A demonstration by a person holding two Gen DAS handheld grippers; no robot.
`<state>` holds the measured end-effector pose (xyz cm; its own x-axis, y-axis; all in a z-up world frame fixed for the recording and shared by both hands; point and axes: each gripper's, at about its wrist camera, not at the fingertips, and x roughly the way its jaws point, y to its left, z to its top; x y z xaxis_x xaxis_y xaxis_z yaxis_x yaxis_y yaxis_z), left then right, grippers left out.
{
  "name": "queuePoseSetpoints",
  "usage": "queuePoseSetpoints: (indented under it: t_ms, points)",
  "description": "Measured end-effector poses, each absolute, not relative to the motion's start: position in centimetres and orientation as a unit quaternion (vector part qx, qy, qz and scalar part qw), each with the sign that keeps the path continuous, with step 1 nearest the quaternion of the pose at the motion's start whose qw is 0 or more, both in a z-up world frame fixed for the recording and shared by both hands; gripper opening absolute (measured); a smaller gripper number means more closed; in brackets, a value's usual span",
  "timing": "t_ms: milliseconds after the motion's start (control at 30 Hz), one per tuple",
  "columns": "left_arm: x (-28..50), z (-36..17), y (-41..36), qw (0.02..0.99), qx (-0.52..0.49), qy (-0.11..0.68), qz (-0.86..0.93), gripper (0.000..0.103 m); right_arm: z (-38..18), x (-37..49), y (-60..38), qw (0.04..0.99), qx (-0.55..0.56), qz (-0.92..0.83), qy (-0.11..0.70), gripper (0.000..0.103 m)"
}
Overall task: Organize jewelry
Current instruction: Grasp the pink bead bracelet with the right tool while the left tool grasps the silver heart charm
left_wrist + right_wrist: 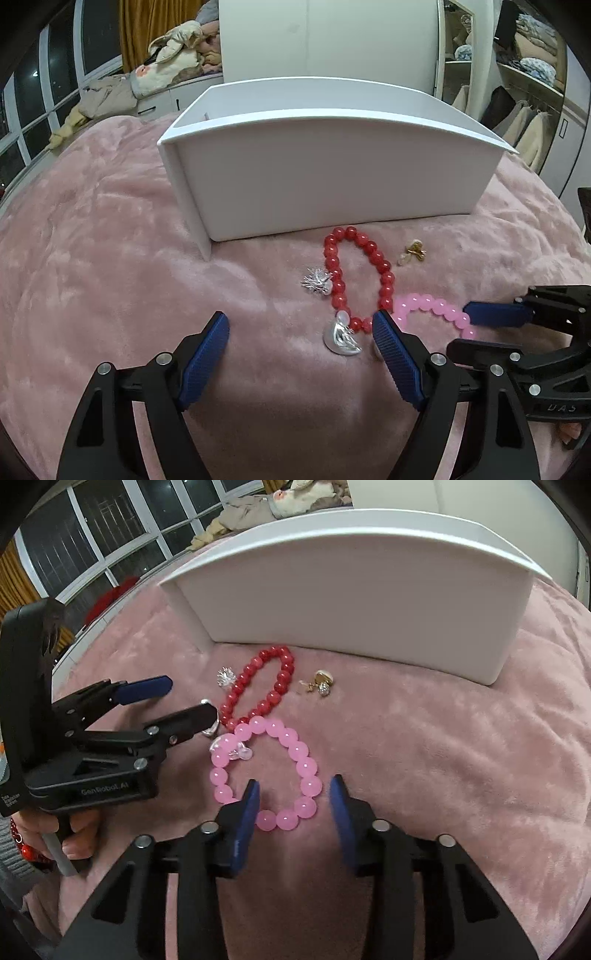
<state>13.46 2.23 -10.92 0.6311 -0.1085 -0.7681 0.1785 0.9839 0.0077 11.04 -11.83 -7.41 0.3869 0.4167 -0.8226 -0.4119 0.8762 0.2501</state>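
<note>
While spread wide, left gripper (301, 332) low over pink blanket (110, 258) beside red bead bracelet (369, 254); right gripper (295, 794) parted, straddling pink bead bracelet (306, 768) before white box (369, 602).

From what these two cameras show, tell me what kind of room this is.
Most likely a bedroom, with the work done on a bed. The jewelry lies on a soft pink plush blanket, an open wardrobe holds folded and hanging clothes, and stuffed toys are piled by the window.
</note>
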Motion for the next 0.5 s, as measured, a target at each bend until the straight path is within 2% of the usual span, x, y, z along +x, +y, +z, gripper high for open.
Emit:
queuePoseSetpoints:
  t_ms: [100,167,200,400,467,500]
  points:
    - [13.77,-11.37,2.16,0.903,0.039,0.42,-0.075,0.082,-7.56,10.91,-12.12,0.829,0.011,0.253,0.499,0.026]
    - [13.73,-11.69,2.17,0.903,0.041,0.42,-0.076,0.082,-7.63,10.8,-12.21,0.826,0.012,0.258,0.501,0.023]
    - [13.71,-11.81,2.08,0.903,0.044,0.42,-0.076,0.079,-7.68,10.79,-12.24,0.825,0.01,0.259,0.503,0.018]
    - [13.45,-11.9,2.19,0.901,0.044,0.422,-0.091,0.046,-7.63,10.46,-12.12,0.826,0.003,0.26,0.501,0.015]
    - [13.44,-11.93,2.43,0.899,0.037,0.425,-0.1,0.031,-7.43,10.34,-11.93,0.83,-0.001,0.26,0.493,0.012]
    - [13.44,-12.03,2.51,0.896,0.032,0.429,-0.109,0.019,-7.34,10.24,-11.89,0.831,-0.003,0.262,0.491,0.012]
